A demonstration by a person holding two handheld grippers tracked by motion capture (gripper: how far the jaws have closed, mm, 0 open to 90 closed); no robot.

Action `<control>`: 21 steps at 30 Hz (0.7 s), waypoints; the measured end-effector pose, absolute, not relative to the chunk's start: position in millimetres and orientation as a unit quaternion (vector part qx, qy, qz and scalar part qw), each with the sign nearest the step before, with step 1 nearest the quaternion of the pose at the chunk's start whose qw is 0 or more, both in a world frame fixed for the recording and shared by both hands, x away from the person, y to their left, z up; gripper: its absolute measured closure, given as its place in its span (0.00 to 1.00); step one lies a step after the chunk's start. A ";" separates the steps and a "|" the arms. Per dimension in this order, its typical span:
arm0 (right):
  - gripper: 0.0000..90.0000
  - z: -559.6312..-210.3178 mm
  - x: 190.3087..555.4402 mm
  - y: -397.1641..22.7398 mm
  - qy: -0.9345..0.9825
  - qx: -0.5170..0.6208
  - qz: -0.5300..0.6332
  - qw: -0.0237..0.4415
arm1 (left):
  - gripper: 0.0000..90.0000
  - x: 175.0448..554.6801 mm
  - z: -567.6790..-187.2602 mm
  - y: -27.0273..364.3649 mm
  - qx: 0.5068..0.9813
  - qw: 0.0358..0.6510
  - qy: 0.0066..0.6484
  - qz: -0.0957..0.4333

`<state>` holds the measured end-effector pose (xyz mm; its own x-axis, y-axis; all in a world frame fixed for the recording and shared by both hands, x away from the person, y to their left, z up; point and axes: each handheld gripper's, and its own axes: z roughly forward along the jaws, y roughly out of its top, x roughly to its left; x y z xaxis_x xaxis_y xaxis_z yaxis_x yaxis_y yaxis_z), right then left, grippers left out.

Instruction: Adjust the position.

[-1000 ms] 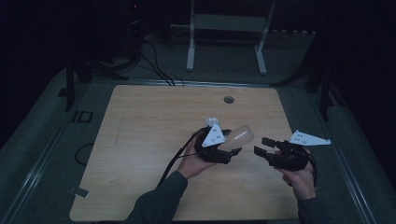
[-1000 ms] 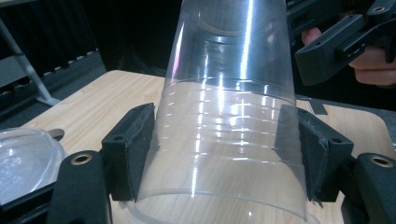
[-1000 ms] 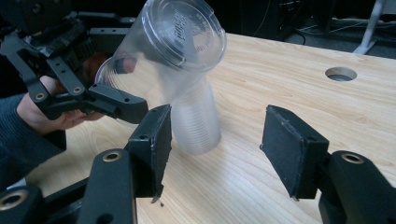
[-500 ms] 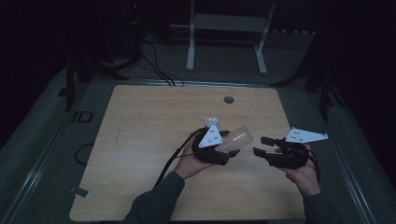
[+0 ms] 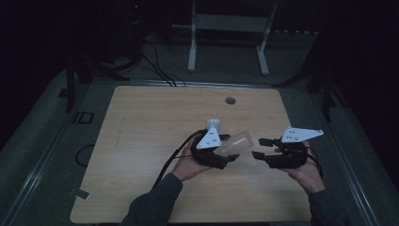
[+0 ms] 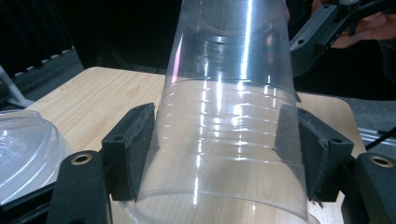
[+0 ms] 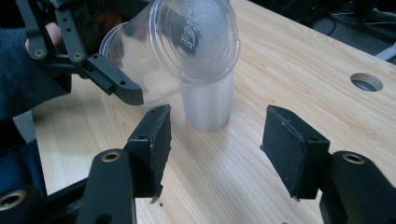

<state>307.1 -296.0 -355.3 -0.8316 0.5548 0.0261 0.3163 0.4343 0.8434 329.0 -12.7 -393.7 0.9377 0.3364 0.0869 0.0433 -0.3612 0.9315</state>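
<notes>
Currently the left gripper (image 5: pixel 225 157) clamps a clear plastic cup (image 5: pixel 235 142) by its sides, tilted above the wooden table (image 5: pixel 141 141), closed base toward the right gripper (image 5: pixel 259 148), whose jaws stand open on nothing, just beside it. Right gripper view adds a stack of cups (image 7: pixel 208 105) upright behind the held one, which looks empty. Left gripper view shows a clear lid (image 6: pixel 25 149) at its left edge.

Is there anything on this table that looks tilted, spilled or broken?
Nothing looks spilled or broken. The left hand-held gripper is shut on a clear plastic cup, held tipped on its side above the table, base toward the open right hand-held gripper. A stack of cups stands upright behind it.
</notes>
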 end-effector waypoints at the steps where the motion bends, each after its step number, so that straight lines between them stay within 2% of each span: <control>1: 0.46 -355.3 307.1 -296.0 0.837 0.260 0.464 0.129 | 0.33 329.0 -393.7 -12.7 0.814 0.553 0.117 0.133; 21: 0.45 -347.9 311.5 -282.7 0.887 0.192 0.406 0.109 | 0.33 327.6 -400.4 -10.1 0.832 0.533 0.101 0.118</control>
<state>311.5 -282.7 -347.9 -0.9031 0.4279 -0.0372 0.2517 0.5974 0.7615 327.6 -10.1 -400.4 0.9519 0.2934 0.0886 0.0423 -0.4121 0.9101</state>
